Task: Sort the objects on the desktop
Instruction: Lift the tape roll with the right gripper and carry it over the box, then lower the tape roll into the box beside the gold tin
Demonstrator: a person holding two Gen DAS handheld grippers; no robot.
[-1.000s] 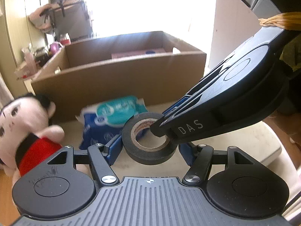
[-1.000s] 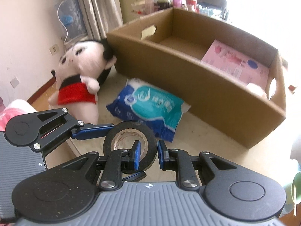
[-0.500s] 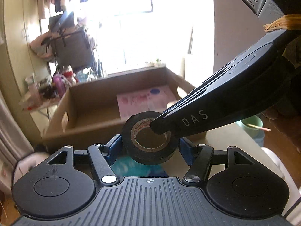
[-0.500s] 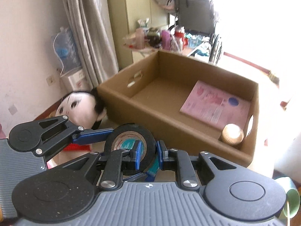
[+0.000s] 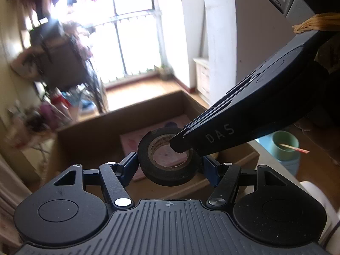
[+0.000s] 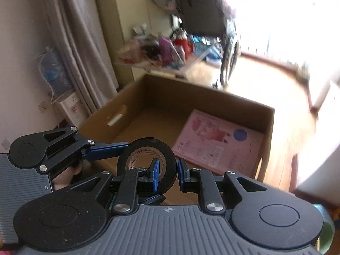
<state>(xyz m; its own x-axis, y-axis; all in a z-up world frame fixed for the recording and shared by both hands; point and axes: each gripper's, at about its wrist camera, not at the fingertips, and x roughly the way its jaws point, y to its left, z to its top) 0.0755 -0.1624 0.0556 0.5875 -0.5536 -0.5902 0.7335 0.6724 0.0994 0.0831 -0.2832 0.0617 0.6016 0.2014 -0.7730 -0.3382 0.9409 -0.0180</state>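
Observation:
A black roll of tape [image 5: 167,170] is held in the air over the open cardboard box [image 5: 91,127]. My left gripper [image 5: 169,165] is shut on the roll's outer sides. My right gripper [image 6: 167,175] is shut on the roll's wall [image 6: 167,165], one finger inside the ring and one outside. The box [image 6: 170,89] holds a pink booklet [image 6: 218,144]. The booklet also shows in the left wrist view [image 5: 136,138], behind the roll.
A green cup [image 5: 282,146] with a stick in it stands to the right of the box. A cluttered side table [image 6: 161,53] and a wheelchair [image 6: 208,21] stand beyond the box. A curtain [image 6: 74,42] hangs at the left.
Both grippers have lifted the tape roll off the table and carried it up and forward over the box. The doll and blue tissue pack have dropped out of view.

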